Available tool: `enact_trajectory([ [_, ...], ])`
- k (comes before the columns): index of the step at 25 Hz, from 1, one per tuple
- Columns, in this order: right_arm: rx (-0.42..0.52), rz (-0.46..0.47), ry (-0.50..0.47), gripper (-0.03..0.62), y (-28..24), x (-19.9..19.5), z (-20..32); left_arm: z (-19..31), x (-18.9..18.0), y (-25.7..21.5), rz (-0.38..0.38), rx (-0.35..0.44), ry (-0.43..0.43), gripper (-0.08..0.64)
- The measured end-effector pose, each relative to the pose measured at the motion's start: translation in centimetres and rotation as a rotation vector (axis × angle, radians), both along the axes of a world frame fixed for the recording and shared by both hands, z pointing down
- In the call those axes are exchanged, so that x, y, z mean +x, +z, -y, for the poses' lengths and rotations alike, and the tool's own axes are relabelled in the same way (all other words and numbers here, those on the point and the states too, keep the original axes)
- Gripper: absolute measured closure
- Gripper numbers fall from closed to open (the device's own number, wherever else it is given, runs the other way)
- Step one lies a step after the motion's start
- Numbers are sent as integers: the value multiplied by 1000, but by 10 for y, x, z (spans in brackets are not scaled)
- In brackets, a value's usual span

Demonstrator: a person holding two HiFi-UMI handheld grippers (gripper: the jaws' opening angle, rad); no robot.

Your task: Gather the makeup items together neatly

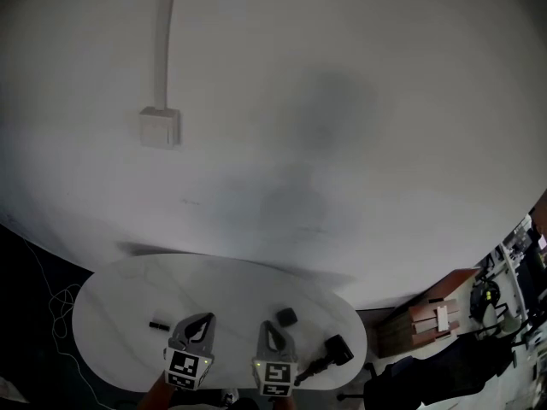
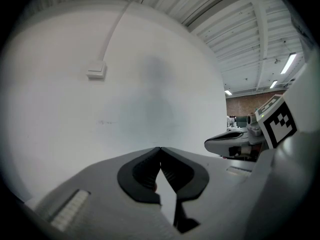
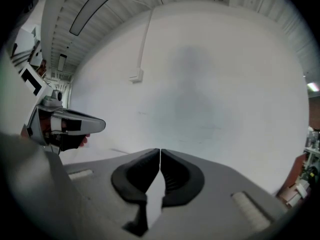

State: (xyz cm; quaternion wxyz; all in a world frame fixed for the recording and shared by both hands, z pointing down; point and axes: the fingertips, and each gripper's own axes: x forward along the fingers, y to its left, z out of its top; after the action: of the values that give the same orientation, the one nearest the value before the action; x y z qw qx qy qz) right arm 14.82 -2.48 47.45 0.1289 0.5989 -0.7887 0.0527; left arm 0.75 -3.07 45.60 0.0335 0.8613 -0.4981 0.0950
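Note:
On the white oval table (image 1: 120, 301) lie a thin black stick (image 1: 158, 325), a small black square case (image 1: 286, 316) and a chunky black item (image 1: 338, 348) with a dark handle beside it. Both grippers are raised over the table's near edge and face the white wall. My left gripper (image 1: 203, 321) (image 2: 160, 150) is shut, its pads meeting with nothing between them. My right gripper (image 1: 267, 326) (image 3: 160, 151) is shut and empty too. Each gripper view shows the other gripper alongside: the right one (image 2: 235, 141) and the left one (image 3: 70, 124). No makeup item appears in either gripper view.
A white wall box (image 1: 160, 127) with a conduit running up from it sits on the wall (image 1: 342, 143) behind the table. A wooden cabinet (image 1: 432, 314) and cluttered shelves stand at the right. Thin cables (image 1: 51, 301) lie on the dark floor at the left.

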Motion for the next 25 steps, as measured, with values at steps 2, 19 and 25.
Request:
enact_trajectory([
  [2, 1, 3, 4, 586, 0, 2, 0, -1, 3, 2, 1, -3, 8, 549],
  [19, -20, -5, 87, 587, 11, 47, -9, 1, 52, 12, -4, -30, 103, 549],
  [25, -60, -12, 137, 586, 31, 83, -5, 9, 87, 37, 1, -76, 156, 549],
])
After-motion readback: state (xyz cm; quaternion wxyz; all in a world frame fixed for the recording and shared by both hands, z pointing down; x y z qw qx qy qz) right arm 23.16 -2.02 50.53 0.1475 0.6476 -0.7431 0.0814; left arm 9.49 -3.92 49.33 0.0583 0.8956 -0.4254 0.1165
